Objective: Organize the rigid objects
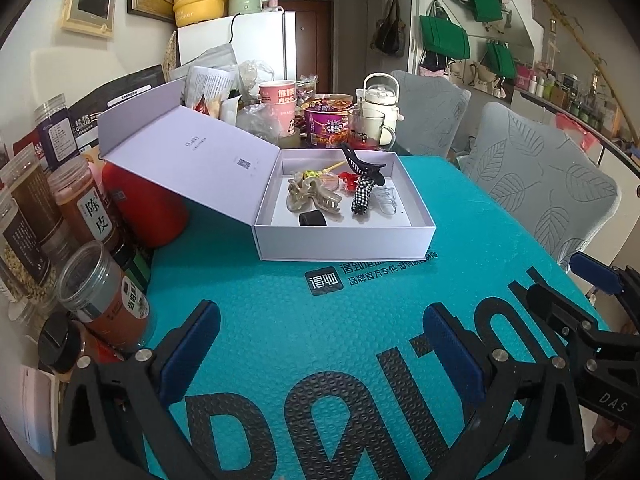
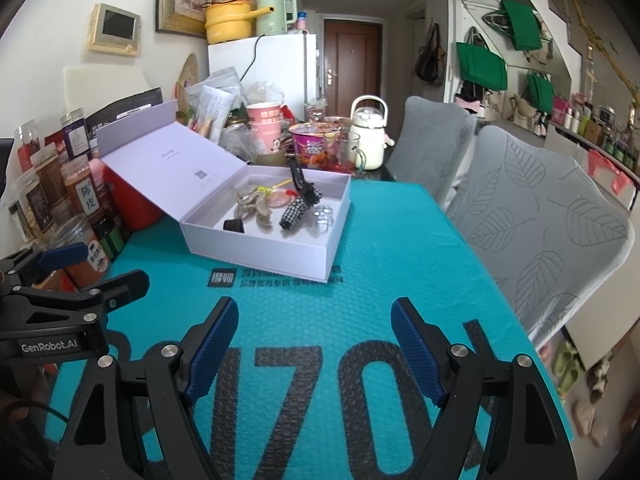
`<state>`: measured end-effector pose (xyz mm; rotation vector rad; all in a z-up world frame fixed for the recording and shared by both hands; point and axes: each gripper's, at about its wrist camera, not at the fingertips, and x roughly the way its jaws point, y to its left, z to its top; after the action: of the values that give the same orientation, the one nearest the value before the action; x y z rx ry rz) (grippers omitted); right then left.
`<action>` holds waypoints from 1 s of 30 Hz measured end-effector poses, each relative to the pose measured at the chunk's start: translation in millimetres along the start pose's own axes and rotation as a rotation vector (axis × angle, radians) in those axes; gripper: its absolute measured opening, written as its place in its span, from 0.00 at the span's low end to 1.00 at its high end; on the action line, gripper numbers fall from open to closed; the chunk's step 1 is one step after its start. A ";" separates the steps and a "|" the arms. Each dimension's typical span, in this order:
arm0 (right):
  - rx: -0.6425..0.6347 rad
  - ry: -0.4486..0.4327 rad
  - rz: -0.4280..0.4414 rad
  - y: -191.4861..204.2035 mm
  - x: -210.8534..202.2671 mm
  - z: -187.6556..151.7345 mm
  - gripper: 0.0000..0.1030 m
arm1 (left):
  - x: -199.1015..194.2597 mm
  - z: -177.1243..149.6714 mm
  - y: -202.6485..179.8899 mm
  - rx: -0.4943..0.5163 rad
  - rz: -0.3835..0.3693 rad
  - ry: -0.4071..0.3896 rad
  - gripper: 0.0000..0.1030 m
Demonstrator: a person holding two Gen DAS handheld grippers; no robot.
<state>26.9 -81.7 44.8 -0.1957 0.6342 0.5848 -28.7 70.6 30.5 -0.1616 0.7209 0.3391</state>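
Observation:
A pale lilac box (image 1: 344,242) (image 2: 264,246) stands open on the teal mat, its lid (image 1: 188,152) (image 2: 172,156) tilted back to the left. Inside lie hair accessories: a beige claw clip (image 1: 312,196) (image 2: 256,208), a large black claw clip (image 1: 362,164) (image 2: 302,184), a black-and-white checked clip (image 1: 362,196) (image 2: 296,212), a clear clip (image 1: 386,200) (image 2: 322,218), a red piece (image 1: 347,182) and a small black clip (image 1: 312,219) (image 2: 234,225). My left gripper (image 1: 324,344) (image 2: 92,268) hovers open over the mat, well short of the box. My right gripper (image 2: 314,348) (image 1: 568,280) is open too, with nothing between its fingers.
Spice jars (image 1: 100,292) (image 2: 86,196) and a red container (image 1: 148,204) crowd the left edge. Behind the box stand noodle cups (image 1: 324,124) (image 2: 312,144), a glass mug (image 1: 368,128) and a white kettle (image 1: 382,100) (image 2: 368,132). Two grey chairs (image 1: 536,192) (image 2: 540,232) flank the right side.

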 end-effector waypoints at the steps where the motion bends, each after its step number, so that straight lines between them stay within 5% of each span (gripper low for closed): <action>1: -0.002 0.000 0.000 0.6 0.2 0.0 0.77 | 0.2 0.2 1.0 -0.004 -0.005 0.002 1.00; 30: -0.021 0.015 0.006 3.8 10.4 -2.1 0.77 | 0.7 5.2 14.0 -0.023 0.009 -0.011 1.00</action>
<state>30.5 -74.6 36.8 -0.2183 0.6440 0.5967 -30.0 85.2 33.5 -0.1779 0.7069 0.3570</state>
